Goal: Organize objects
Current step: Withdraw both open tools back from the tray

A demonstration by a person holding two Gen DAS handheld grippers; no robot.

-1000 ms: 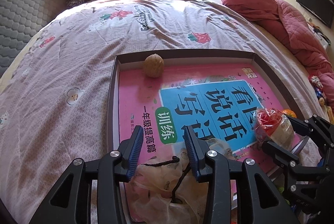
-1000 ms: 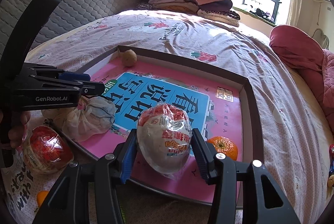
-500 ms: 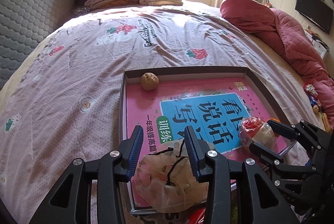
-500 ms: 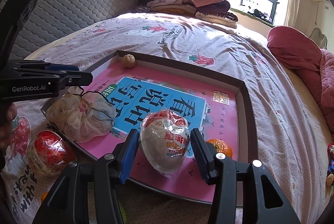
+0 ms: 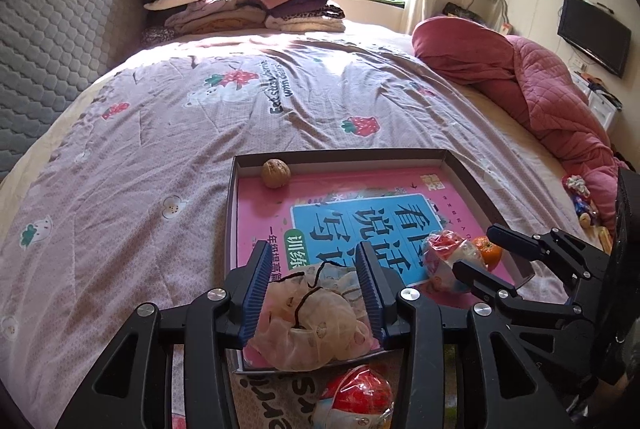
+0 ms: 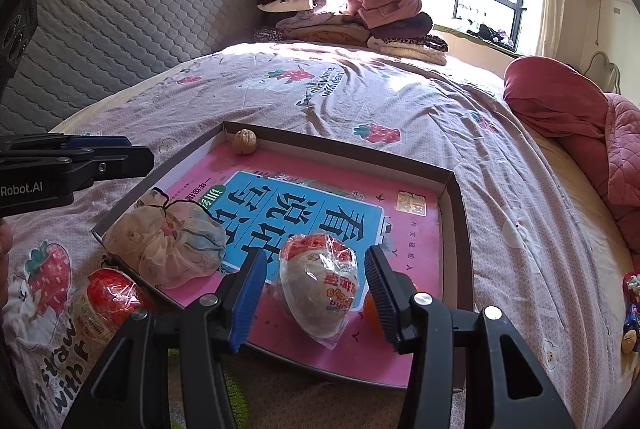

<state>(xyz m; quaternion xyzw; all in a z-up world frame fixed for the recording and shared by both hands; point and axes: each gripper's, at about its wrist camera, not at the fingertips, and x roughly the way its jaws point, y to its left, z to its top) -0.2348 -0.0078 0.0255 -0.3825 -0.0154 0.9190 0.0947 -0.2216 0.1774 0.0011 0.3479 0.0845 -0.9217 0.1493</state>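
From the left wrist view, the left gripper (image 5: 312, 289) hangs over the near left corner of the box tray (image 5: 472, 171), which lies on the bed (image 5: 168, 133). Its jaws are opening. The mesh pouch (image 5: 316, 321) lies between them on the tray's near edge, and the blue pads do not press on it. A walnut (image 5: 276, 173) sits in the far left corner of the tray. A pink book (image 5: 360, 217) covers the tray floor. At the near right corner sit a wrapped egg toy (image 5: 444, 261) and a small orange (image 5: 486, 249), with the right gripper (image 5: 480, 249) around the toy. A second wrapped toy (image 5: 356, 397) lies on the bed, just outside the tray's near edge.

From the right wrist view, the right gripper (image 6: 316, 293) is spread, with a pad on each side of the wrapped egg toy (image 6: 320, 289), but a gap shows on both sides. The toy rests on the pink book (image 6: 304, 205) near the tray's (image 6: 452, 197) near edge. The orange (image 6: 372, 313) peeks out beside the right pad. The mesh pouch (image 6: 172, 245) sits at the tray's near left corner, and the left gripper (image 6: 100, 153) hangs above and to the left of it. The second toy (image 6: 104, 297) lies on the bed (image 6: 360, 97) outside that corner. The walnut (image 6: 244, 141) sits in the far left corner.
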